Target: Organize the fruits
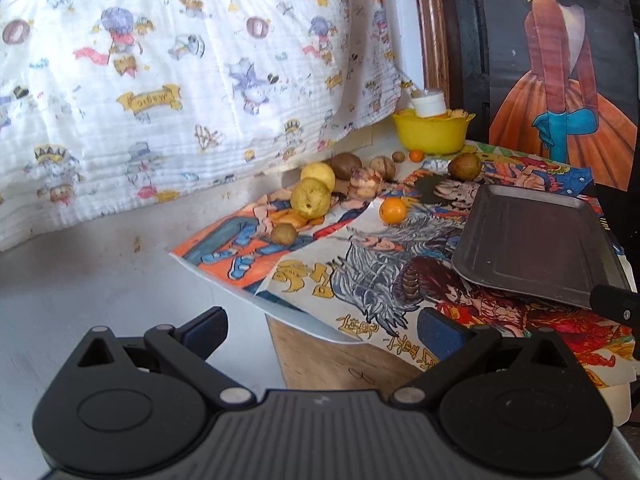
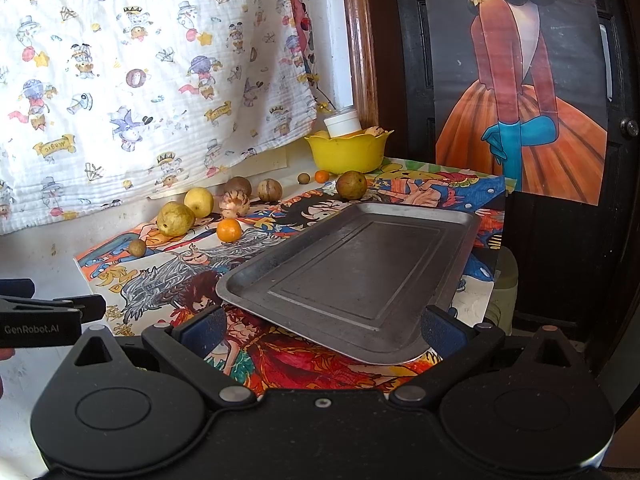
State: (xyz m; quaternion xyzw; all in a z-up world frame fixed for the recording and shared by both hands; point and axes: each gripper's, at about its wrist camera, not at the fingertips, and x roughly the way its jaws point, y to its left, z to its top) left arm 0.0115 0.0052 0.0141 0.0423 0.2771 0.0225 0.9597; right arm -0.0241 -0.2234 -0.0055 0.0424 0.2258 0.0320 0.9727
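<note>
Fruits (image 2: pixel 176 219) strewn leftward beside tray (image 2: pixel 360 268)

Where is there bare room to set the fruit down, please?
The metal tray is bare. A free strip of drawings lies between it and the orange. Along the curtain, from pears to yellow bowl, it is crowded.

The worktop (image 2: pixel 36 252) carried comic-art posters (image 2: pixel 168 276), and on them sat a metal tray (image 2: pixel 360 264), scattered fruits (image 2: pixel 175 219) and a yellow bowl (image 2: pixel 346 154).
</note>
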